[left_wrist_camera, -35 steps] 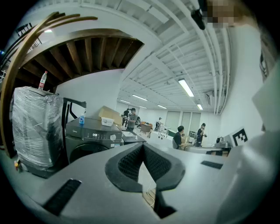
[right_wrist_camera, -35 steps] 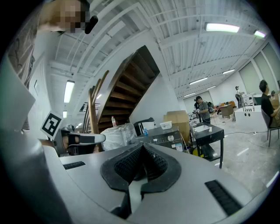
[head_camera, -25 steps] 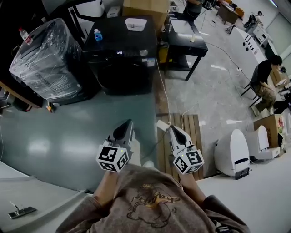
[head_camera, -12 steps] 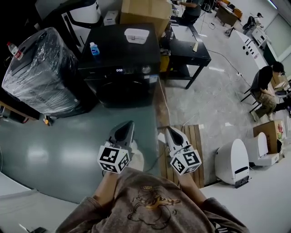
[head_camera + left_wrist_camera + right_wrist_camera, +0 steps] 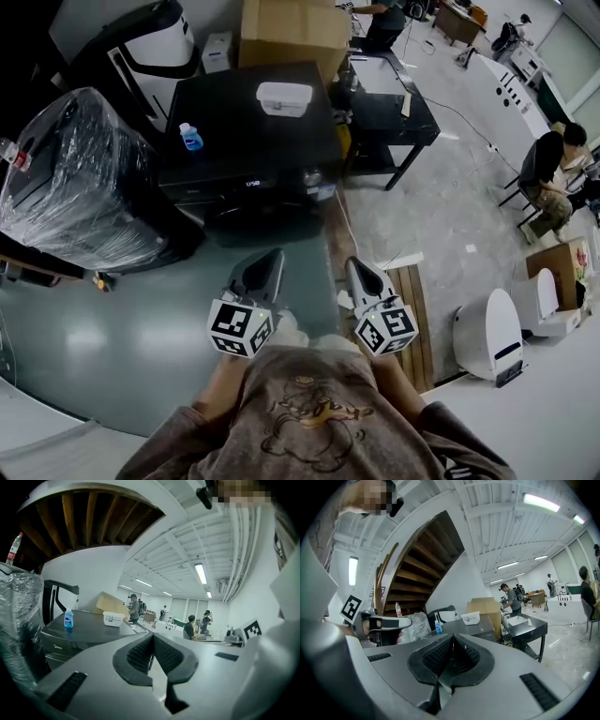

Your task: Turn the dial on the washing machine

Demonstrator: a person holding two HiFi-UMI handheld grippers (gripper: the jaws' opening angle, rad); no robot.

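The black washing machine (image 5: 246,112) stands ahead across the green floor, its front panel facing me, with a lit display and a round silver dial (image 5: 312,176) at the panel's right. A blue bottle (image 5: 190,137) and a white box (image 5: 284,97) sit on its lid. My left gripper (image 5: 266,266) and right gripper (image 5: 359,271) are held side by side in front of my chest, well short of the machine, both shut with nothing in them. In the left gripper view the machine (image 5: 86,631) shows at the left, beyond the closed jaws. The right gripper view shows it (image 5: 469,626) straight ahead.
A black plastic-wrapped bulk (image 5: 80,183) stands left of the machine. A cardboard box (image 5: 295,28) is behind it and a black table (image 5: 384,94) to its right. A wooden pallet (image 5: 413,305) and a cable lie by my right; a person (image 5: 547,159) sits far right.
The washing machine has slid down and grown in the head view as I moved toward it. Both grippers stay shut, held the same way in front of me.
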